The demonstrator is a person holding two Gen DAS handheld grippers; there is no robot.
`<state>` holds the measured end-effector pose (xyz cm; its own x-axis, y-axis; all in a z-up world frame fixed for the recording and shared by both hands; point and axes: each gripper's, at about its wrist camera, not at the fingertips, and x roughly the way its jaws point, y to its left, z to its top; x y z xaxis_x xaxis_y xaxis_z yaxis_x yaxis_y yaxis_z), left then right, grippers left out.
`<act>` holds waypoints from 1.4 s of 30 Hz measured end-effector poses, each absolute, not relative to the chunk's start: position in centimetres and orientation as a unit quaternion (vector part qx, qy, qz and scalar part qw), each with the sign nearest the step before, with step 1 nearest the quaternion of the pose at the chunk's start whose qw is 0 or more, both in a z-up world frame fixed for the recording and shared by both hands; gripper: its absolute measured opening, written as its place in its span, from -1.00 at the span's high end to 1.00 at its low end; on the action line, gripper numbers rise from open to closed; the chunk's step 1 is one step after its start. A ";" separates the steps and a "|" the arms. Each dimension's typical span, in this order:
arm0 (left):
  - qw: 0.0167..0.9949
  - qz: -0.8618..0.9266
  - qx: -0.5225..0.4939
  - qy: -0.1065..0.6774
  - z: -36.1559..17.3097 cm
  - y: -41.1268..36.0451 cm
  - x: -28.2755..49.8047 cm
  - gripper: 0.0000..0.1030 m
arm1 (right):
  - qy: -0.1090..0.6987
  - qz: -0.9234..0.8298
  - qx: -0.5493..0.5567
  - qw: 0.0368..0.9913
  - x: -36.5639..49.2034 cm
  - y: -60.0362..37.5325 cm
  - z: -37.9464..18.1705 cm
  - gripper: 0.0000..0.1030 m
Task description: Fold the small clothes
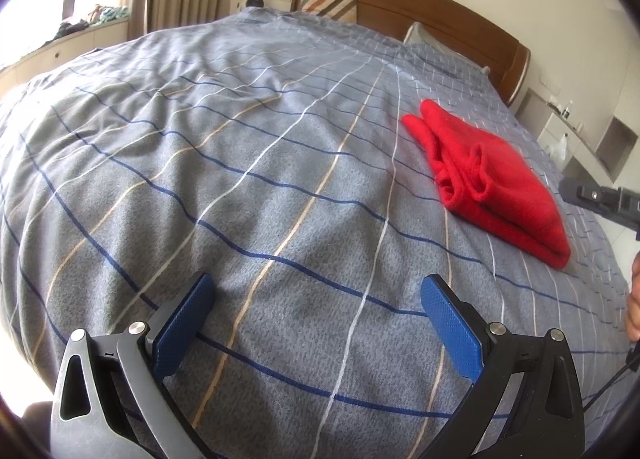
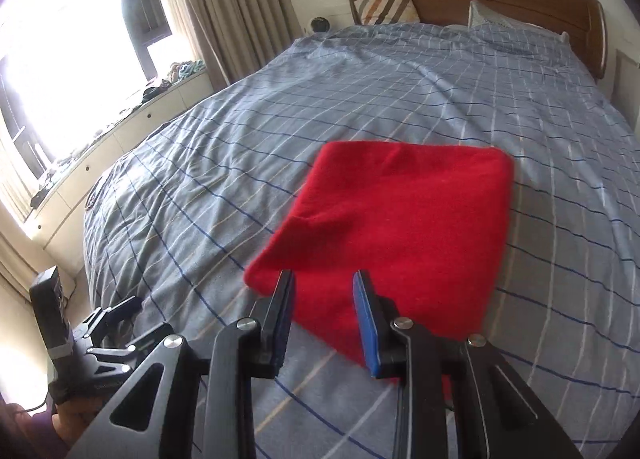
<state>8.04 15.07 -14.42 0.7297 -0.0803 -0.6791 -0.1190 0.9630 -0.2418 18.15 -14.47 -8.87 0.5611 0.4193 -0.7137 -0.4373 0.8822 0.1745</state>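
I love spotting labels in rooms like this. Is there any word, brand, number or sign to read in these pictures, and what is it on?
None can be read.
Red folded garment: no tag or print shows.
Checked bedspread: only lines, no lettering.
Striped cushion: pattern only.
Second pillow: faint marks, too blurred to read.
Small items on the wall shelf: too small to read.

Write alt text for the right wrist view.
A folded red garment lies flat on a grey-blue checked bed, just beyond the right hand-held gripper, whose jaws stand narrowly apart and empty. The left hand-held gripper shows at lower left.
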 end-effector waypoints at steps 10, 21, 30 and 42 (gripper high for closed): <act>0.922 0.019 -0.115 0.368 -14.4 14.6 7.7 -0.99 | 0.458 0.201 0.011 0.866 13.8 -17.6 -13.9 0.41; 0.922 0.038 -0.074 0.378 -14.5 13.4 7.9 -0.99 | 0.388 0.124 0.020 0.913 4.6 -21.9 -12.7 -0.45; 0.920 0.047 -0.043 0.386 -14.7 12.6 7.8 -0.99 | 0.398 0.108 0.060 0.909 3.3 -23.6 -14.3 -0.45; 0.865 -0.180 -0.164 0.439 -8.2 7.5 20.7 -0.99 | 0.385 0.131 0.131 0.904 10.9 -26.3 -12.4 -0.45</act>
<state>20.70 7.47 -8.18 0.5500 -0.4557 -0.6999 0.1687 0.8814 -0.4413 10.92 -26.26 -12.35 0.6690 0.3382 -0.6619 -0.1365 0.9312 0.3379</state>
